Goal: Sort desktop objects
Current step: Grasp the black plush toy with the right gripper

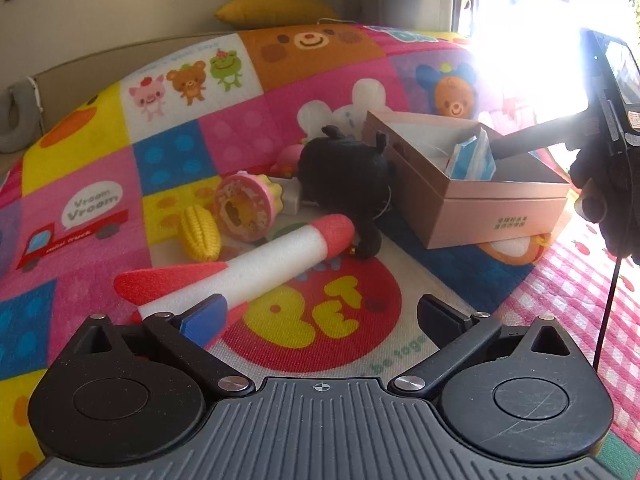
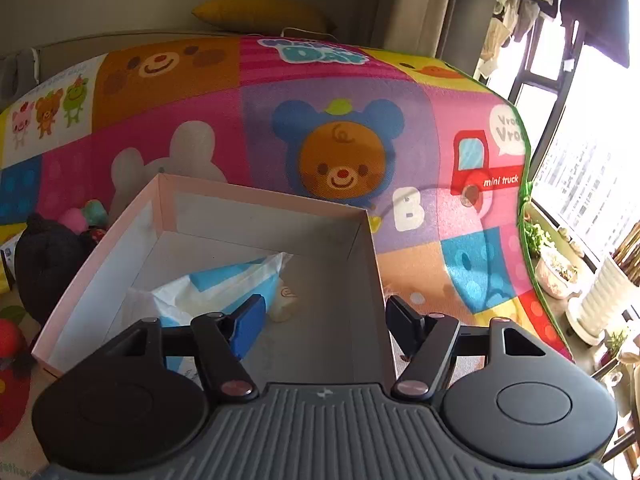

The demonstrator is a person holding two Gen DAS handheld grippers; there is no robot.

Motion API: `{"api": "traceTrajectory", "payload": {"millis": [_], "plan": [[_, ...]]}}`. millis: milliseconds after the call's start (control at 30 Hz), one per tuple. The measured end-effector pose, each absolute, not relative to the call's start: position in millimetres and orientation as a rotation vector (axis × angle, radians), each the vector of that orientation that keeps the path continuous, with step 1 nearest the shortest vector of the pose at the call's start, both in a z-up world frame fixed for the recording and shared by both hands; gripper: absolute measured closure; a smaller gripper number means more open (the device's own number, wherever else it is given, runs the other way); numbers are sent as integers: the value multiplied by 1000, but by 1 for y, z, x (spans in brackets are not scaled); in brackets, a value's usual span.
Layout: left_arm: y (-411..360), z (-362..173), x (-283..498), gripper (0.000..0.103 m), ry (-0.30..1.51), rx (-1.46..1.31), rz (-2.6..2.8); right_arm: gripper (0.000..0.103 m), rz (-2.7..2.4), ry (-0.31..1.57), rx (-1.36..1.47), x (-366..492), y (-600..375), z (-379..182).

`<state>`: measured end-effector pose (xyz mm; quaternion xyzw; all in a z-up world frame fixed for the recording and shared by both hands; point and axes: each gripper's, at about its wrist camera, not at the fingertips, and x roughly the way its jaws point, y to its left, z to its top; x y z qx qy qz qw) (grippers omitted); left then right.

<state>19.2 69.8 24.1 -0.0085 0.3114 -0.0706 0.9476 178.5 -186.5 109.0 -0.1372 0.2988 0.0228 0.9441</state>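
A pink open box (image 1: 492, 208) stands on the play mat at right, with a blue-and-white tissue pack (image 1: 472, 158) inside. In the right wrist view the box (image 2: 264, 204) holds the pack (image 2: 224, 284) and a small white piece (image 2: 284, 304). My right gripper (image 2: 326, 320) is open and empty over the box's near right corner. My left gripper (image 1: 320, 312) is open and empty above the mat, next to a red-and-white foam rocket (image 1: 248, 264). Beyond lie a black plush (image 1: 348, 184), a yellow toy corn (image 1: 200, 232) and a pink round toy (image 1: 244, 206).
The colourful cartoon play mat (image 1: 180, 152) covers the surface. A yellow cushion (image 1: 276, 10) lies at the far wall. A small white box (image 1: 292, 198) sits behind the pink toy. Plant pots (image 2: 560, 276) stand by the window at right. The right hand and device (image 1: 612, 140) show at the left view's right edge.
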Motion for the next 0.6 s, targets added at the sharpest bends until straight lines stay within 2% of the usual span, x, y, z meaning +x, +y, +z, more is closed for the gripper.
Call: {"api": "traceTrajectory", "payload": {"millis": [367,600], "plan": [[94,22,3,0,635,-65,-110,36,176,750,-205,227,-127,117],[116,19,3,0,634,-111,-80,37,160,664,-221,205,-129,135]]}}
